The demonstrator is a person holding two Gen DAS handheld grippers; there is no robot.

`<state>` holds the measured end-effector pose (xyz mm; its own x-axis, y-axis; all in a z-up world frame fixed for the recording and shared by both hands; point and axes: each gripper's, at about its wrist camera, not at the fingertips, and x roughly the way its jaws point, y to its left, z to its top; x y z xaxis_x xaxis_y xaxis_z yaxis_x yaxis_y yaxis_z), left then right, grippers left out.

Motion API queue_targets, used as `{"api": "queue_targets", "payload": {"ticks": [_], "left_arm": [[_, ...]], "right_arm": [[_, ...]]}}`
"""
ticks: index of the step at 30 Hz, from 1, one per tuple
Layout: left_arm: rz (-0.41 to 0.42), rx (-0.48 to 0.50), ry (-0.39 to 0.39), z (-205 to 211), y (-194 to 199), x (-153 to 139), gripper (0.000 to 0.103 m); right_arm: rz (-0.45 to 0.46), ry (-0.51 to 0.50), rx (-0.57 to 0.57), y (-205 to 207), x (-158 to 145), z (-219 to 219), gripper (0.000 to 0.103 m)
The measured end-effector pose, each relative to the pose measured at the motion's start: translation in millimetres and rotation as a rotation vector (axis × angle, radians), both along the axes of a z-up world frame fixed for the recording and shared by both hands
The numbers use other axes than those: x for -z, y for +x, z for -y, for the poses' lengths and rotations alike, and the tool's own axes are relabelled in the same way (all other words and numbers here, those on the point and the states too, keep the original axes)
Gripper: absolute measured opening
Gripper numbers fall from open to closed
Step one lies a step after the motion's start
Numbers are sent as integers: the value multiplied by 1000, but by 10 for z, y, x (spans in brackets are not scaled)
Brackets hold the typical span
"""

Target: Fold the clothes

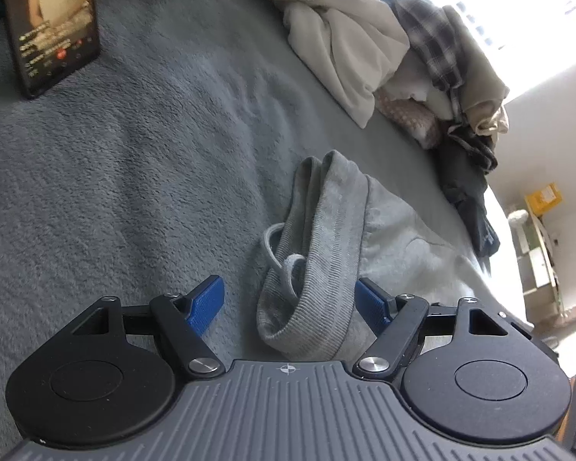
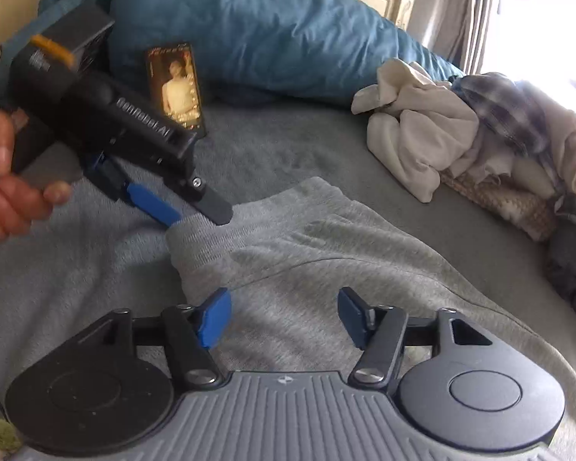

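Grey sweatpants (image 2: 326,253) lie flat on the grey blanket (image 1: 115,176). In the left wrist view their ribbed waistband (image 1: 318,269) with a drawstring (image 1: 284,265) sits between the fingers of my open left gripper (image 1: 292,303). In the right wrist view my left gripper (image 2: 199,211) is at the waistband's left corner, tips at the fabric edge. My right gripper (image 2: 284,319) is open, just above the pants' middle, holding nothing.
A pile of unfolded clothes (image 2: 460,130), cream, plaid and dark, lies at the right by the window. A phone (image 2: 176,84) stands propped against a blue duvet (image 2: 249,27); it also shows in the left wrist view (image 1: 50,23). The bed edge (image 1: 507,253) is at the right.
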<state>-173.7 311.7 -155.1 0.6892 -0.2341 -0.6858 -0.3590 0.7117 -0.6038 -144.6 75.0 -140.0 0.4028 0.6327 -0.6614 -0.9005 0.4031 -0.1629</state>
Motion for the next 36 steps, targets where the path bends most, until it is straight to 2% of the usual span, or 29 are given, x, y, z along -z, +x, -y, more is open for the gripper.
{"api": "queue_targets", "payload": {"ticks": [2,6,11,13,16,19,22,26,28,32,35,36], "left_arm": [[1,21,-1,5,18,8,76],[-16,28,-26,-10,20,28,75],[-26,10,-87,-72,-20,63,76],[-33,12,-111,-74,-13,81,76],[-42,10,-132,-56,7,112,76],[-45,7,-141,-39,17,133,76],[-45,14,-143,-26,21,134,76],[-47,24,-137,-22,29,136,76],[-47,26,-138,-23,35,145,76],[-47,28,-141,-26,44,163,76],[-46,31,-143,-32,39,167,76],[-46,32,-145,-36,37,168,75]], "right_arm": [[11,-11,-3,-9,61,-14,72],[9,-27,7,20,144,-33,73],[-5,-16,1,40,132,-29,77],[-28,-15,0,58,109,-22,79],[-77,-14,10,86,97,8,87],[-107,-23,31,94,96,29,87],[-193,-8,87,122,78,78,87],[-444,113,173,262,20,202,87],[-523,170,206,331,20,254,87],[-541,199,276,428,51,314,87],[-495,177,309,430,83,331,87],[-447,153,307,414,94,308,87]]}}
